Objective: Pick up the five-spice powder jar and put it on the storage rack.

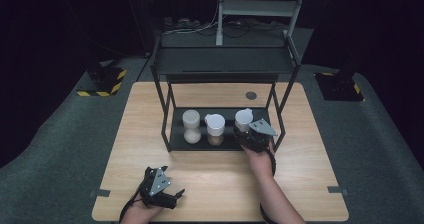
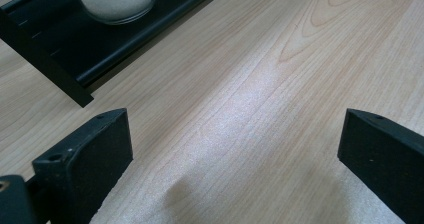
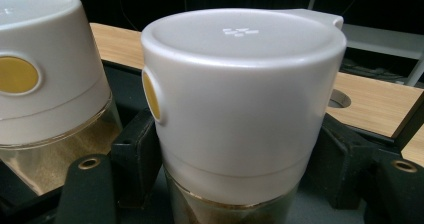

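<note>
Three jars stand on the lower shelf of a black rack (image 1: 170, 129). The left one (image 1: 191, 126) holds white grains and also appears in the left gripper view (image 2: 117, 1). The middle jar (image 1: 215, 129) and the right jar (image 1: 243, 119) have white lids. My right gripper (image 1: 252, 134) reaches into the shelf and is shut on the right jar (image 3: 240, 109), one jaw on each side below the lid. The lid carries a yellow button. The middle jar (image 3: 45, 69) stands just beside it. My left gripper (image 1: 176, 198) rests open on the table near the front left, nothing between its jaws (image 2: 235, 124).
The rack's upper shelf (image 1: 225, 61) spans above the jars, and its posts (image 1: 277, 119) flank the right gripper. The shelf's front lip (image 2: 150, 34) lies ahead of the left gripper. A round hole (image 1: 251, 95) sits in the wooden table (image 1: 310, 184) behind the rack.
</note>
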